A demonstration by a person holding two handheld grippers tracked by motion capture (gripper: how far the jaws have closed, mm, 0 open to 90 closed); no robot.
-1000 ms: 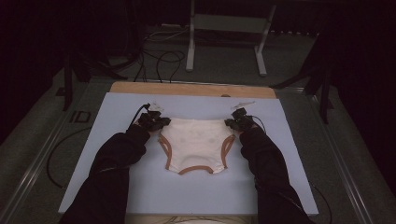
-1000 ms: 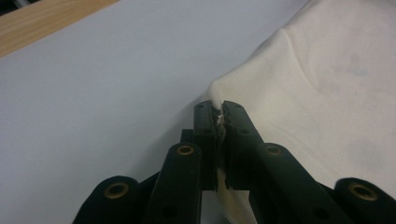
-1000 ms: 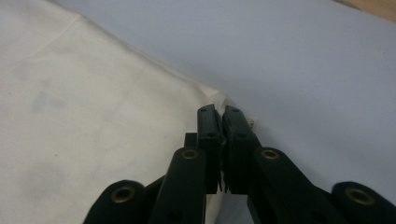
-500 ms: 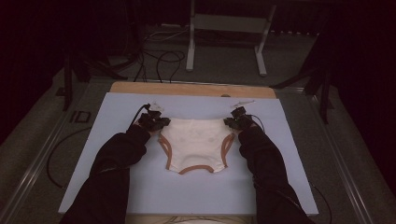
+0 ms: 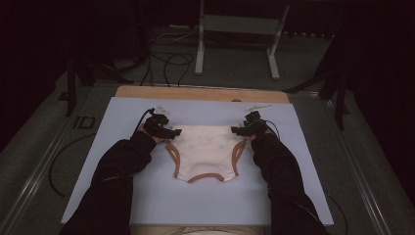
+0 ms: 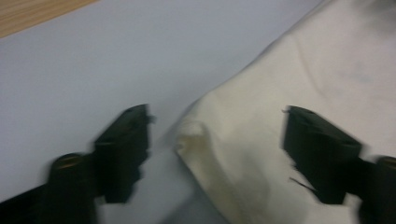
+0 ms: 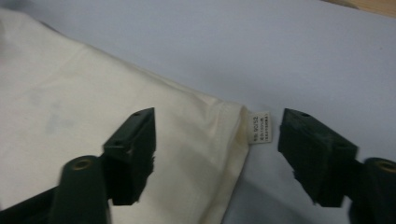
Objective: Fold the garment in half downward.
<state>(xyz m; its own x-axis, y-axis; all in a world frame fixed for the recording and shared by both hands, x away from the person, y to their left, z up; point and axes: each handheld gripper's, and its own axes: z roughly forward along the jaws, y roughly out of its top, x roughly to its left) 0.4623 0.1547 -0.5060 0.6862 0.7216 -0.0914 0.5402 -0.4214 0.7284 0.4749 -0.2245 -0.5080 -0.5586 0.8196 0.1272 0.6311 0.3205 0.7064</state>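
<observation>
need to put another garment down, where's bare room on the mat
The pale blue mat lies bare along its near edge below the cream underwear with brown trim, between the two dark sleeves, and in the far strip up to the wooden table edge. It is crowded at the garment's top corners, where the left claw and right claw stand open.

underwear (image 5: 205,149) flat on mat (image 5: 122,117), left tongs (image 5: 172,132) and right tongs (image 5: 238,130) at its far corners

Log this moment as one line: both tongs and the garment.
left tongs: just opened, garment corner between, unpressed | right tongs: just opened over label corner | cream garment: flat on blue mat
</observation>
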